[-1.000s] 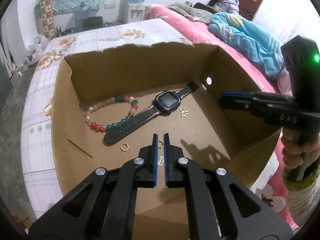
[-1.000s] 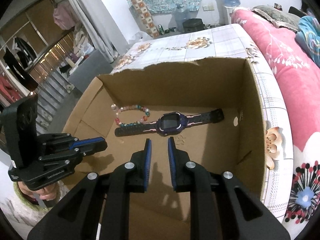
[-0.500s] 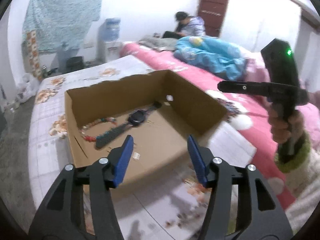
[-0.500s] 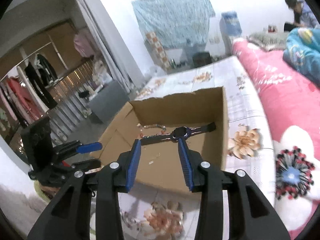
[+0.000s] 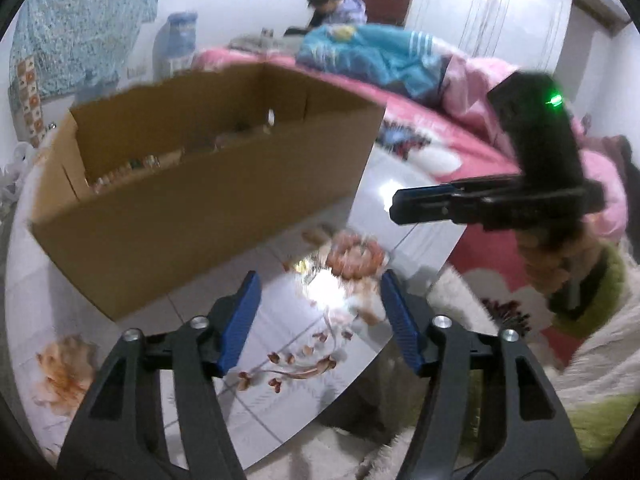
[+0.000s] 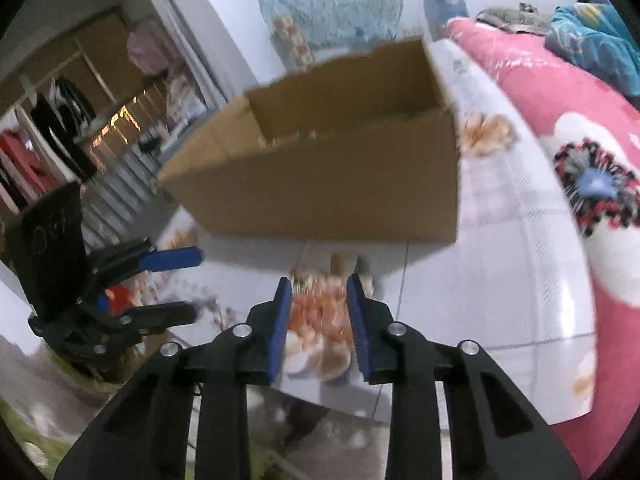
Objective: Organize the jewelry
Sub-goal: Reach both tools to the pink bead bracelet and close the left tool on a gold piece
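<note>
Ahead of both grippers, and beyond their fingertips, stands the cardboard box (image 5: 208, 184), open-topped on the floral-tiled tabletop (image 5: 280, 344), with a pink quilt (image 6: 580, 92) off to the right of it. Both tools sit back from the box's near wall, over bare tabletop, apart from the box and touching nothing. The left gripper (image 5: 320, 320) has its jaws released and standing well apart, having just eased slightly inward, with only the tabletop pattern showing between them. The right gripper (image 6: 318, 322) is also released but narrower, its jaws having just been closing, and nothing lies between them either. The jewelry (image 5: 132, 166) is inside the box, on its floor toward the far left from the left gripper; from this low angle only a few beads peek over the near wall, blurred, and the rest of the contents are hidden. This looks like a pause between picks or the close of the sorting: both tools are empty and withdrawn. If another piece remains to be placed, the next move calls for finding it first, since none shows on the tabletop near either gripper, then approaching with jaws open wide enough to straddle it.
</note>
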Action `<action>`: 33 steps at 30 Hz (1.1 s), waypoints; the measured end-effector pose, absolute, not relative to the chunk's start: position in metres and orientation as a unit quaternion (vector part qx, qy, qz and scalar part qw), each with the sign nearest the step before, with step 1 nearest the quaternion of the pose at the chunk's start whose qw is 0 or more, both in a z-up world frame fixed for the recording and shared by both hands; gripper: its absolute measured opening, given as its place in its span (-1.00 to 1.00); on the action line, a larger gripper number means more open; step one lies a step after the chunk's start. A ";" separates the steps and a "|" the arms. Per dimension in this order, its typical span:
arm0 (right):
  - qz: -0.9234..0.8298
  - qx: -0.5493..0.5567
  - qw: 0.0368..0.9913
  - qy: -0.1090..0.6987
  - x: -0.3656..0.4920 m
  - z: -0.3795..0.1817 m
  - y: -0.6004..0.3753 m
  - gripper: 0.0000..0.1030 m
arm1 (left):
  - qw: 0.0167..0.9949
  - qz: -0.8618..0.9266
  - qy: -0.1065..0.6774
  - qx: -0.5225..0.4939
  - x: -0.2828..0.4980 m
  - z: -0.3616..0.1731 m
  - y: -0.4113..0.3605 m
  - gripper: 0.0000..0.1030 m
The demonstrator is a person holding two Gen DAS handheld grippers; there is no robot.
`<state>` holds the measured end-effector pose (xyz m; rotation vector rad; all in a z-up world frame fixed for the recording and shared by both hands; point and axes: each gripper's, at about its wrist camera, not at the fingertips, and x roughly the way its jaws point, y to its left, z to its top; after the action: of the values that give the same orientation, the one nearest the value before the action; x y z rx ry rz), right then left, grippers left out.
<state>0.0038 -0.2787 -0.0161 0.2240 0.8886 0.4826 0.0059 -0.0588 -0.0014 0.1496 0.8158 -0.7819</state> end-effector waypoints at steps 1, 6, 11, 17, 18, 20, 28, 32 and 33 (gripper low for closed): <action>0.229 0.098 0.868 0.430 0.004 -0.022 -0.274 -0.51 | 0.843 -0.361 0.388 0.094 0.007 -0.011 -0.067 -0.12; 0.221 0.061 0.866 0.444 0.010 -0.037 -0.261 -0.57 | 0.837 -0.347 0.392 0.159 0.013 -0.036 -0.090 -0.36; 0.222 0.049 0.865 0.447 0.011 -0.040 -0.254 -0.60 | 0.830 -0.349 0.402 0.166 0.027 -0.046 -0.100 -0.51; 0.222 0.051 0.860 0.457 0.015 -0.049 -0.254 -0.60 | 0.826 -0.354 0.402 0.175 0.033 -0.047 -0.106 -0.54; 0.221 0.052 0.860 0.457 0.018 -0.050 -0.250 -0.60 | 0.825 -0.356 0.402 0.177 0.035 -0.047 -0.107 -0.54; 0.221 0.055 0.859 0.458 0.020 -0.050 -0.248 -0.60 | 0.821 -0.361 0.402 0.183 0.035 -0.047 -0.109 -0.56; 0.221 0.063 0.859 0.457 0.023 -0.052 -0.252 -0.60 | 0.812 -0.375 0.400 0.199 0.034 -0.047 -0.119 -0.79; 0.220 0.067 0.859 0.457 0.022 -0.053 -0.253 -0.60 | 0.811 -0.376 0.401 0.202 0.034 -0.047 -0.122 -0.92; 0.219 0.067 0.859 0.457 0.021 -0.054 -0.254 -0.60 | 0.811 -0.375 0.400 0.203 0.033 -0.047 -0.122 -0.92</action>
<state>0.0215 -0.2535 -0.0538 0.1398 0.9596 0.4605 0.0332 -0.1223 -0.0472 0.4329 0.8545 -0.8014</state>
